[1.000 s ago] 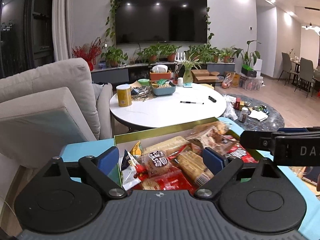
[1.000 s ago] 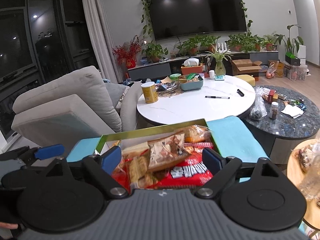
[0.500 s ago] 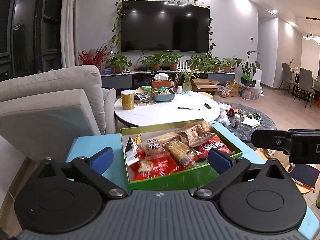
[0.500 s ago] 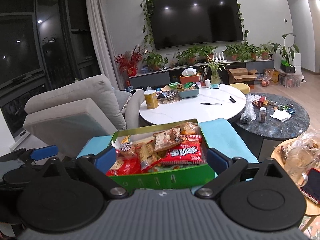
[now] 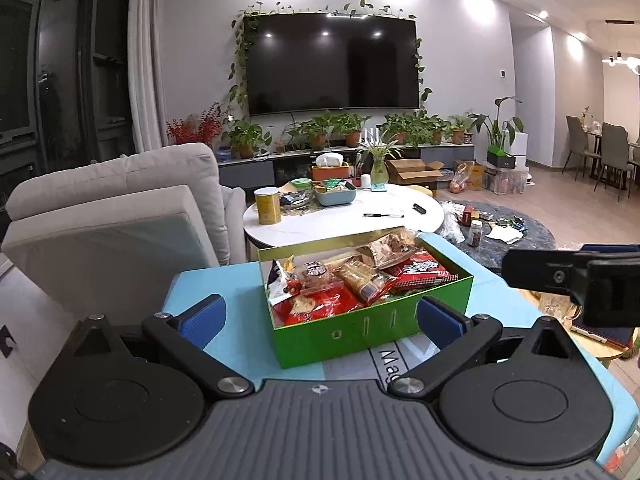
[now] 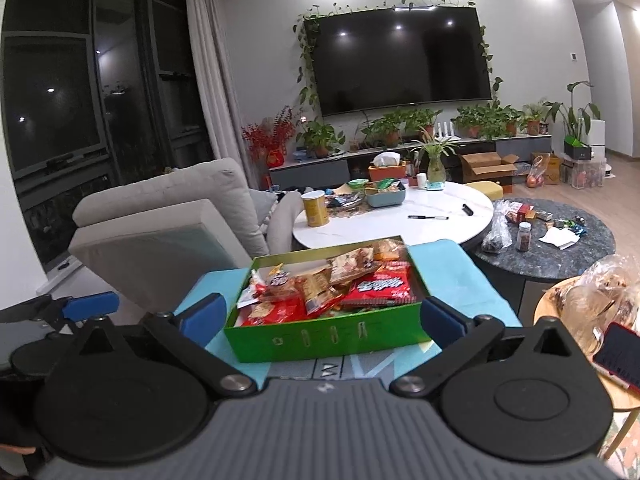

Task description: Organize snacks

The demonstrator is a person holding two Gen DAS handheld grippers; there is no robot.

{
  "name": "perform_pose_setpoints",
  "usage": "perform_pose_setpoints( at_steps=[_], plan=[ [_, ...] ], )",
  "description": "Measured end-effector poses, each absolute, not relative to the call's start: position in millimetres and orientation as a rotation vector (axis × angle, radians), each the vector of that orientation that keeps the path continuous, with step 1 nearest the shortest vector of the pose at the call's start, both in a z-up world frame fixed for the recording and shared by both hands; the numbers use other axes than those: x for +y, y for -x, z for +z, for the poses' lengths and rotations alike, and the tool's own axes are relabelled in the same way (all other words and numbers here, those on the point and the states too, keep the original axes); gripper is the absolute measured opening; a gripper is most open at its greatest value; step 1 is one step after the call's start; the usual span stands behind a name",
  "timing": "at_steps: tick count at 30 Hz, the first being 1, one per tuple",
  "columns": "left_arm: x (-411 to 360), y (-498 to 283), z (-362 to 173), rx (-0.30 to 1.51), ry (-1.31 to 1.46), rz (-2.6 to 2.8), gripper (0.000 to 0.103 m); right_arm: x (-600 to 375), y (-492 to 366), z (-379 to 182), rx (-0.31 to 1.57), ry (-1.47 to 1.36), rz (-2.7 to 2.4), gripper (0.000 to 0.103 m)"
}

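Change: both claws stand farther back from the green box (image 5: 372,322) than a second ago, when the snacks filled the view between their pads; the whole box now shows
Left claw (image 5: 322,316): jaws spread as wide as they go, wider than a second ago, nothing pinched; the box lies beyond the blue pads (image 5: 202,314)
Right claw (image 6: 320,316): jaws spread, gap unchanged, nothing between the pads; the box front sits just ahead of them
Meaning for the task: judged from the withdrawal and the empty jaws, packing into the box looks finished or paused
Green box: open-topped, resting on the light blue counter (image 6: 472,280), its gold inner wall visible at the back
Box contents: crowded snack packets (image 6: 320,288), mostly red wrappers with some clear and tan ones, several leaning over the rim at the back
Other containers: a yellow tin (image 6: 315,208) and a blue-grey tub (image 6: 386,196) with small packets on the round white table (image 6: 400,224)
Right edge: a clear bag (image 6: 600,292) on a wooden side table, contents unclear
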State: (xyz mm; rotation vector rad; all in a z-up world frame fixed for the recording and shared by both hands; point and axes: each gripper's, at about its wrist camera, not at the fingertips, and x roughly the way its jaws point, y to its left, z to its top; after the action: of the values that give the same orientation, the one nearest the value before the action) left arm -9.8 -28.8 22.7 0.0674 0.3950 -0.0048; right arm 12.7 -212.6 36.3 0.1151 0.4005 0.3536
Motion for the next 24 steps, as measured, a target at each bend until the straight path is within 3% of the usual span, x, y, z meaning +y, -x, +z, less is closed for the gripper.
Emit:
perform_pose_setpoints(
  at_steps=[24],
  plan=[
    [-19.9, 39.0, 11.5, 0.426, -0.019, 0.017, 0.103, -209.7, 21.3, 29.9, 0.361, -0.075, 0.345, 0.078]
  ],
)
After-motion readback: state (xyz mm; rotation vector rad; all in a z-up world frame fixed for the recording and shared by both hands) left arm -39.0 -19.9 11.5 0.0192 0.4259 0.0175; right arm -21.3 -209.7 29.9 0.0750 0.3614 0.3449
